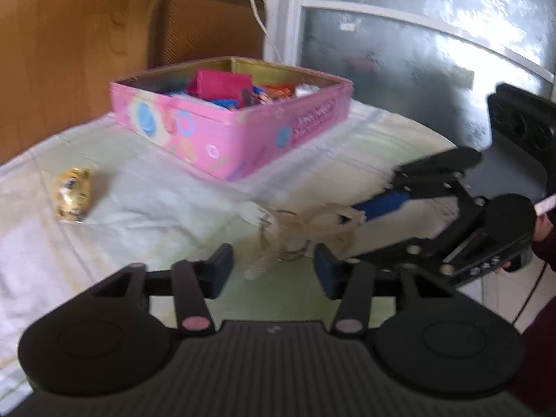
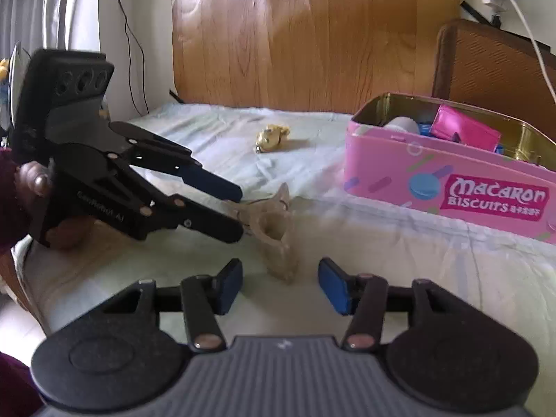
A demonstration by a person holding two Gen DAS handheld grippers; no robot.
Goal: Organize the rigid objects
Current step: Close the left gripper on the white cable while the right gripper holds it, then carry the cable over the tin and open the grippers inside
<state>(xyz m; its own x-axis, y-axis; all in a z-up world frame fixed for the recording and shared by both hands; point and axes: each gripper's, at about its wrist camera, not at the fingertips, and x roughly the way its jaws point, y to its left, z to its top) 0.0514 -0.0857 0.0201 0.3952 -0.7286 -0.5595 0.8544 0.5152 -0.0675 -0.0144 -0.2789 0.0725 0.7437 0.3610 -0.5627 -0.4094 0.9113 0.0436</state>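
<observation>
A clear beige plastic piece with a metal ring [image 1: 302, 232] [image 2: 274, 232] lies on the pale cloth between both grippers. My left gripper [image 1: 274, 271] is open just in front of it; in the right wrist view [image 2: 239, 212] its fingers reach the piece's left side. My right gripper [image 2: 279, 286] is open, with the piece's near end between its fingertips; in the left wrist view [image 1: 368, 205] it comes in from the right. A pink Macaron Biscuits tin [image 1: 243, 146] [image 2: 451, 187] holds several small items. A small gold toy [image 1: 73, 193] [image 2: 272, 137] lies apart on the cloth.
The pale cloth [image 1: 156, 191] covers the table. A wooden wall [image 2: 312, 34] stands behind, a brown chair back [image 1: 205, 24] beyond the tin, and white cables [image 2: 521, 17] hang nearby. A window [image 1: 434, 34] is at the far side.
</observation>
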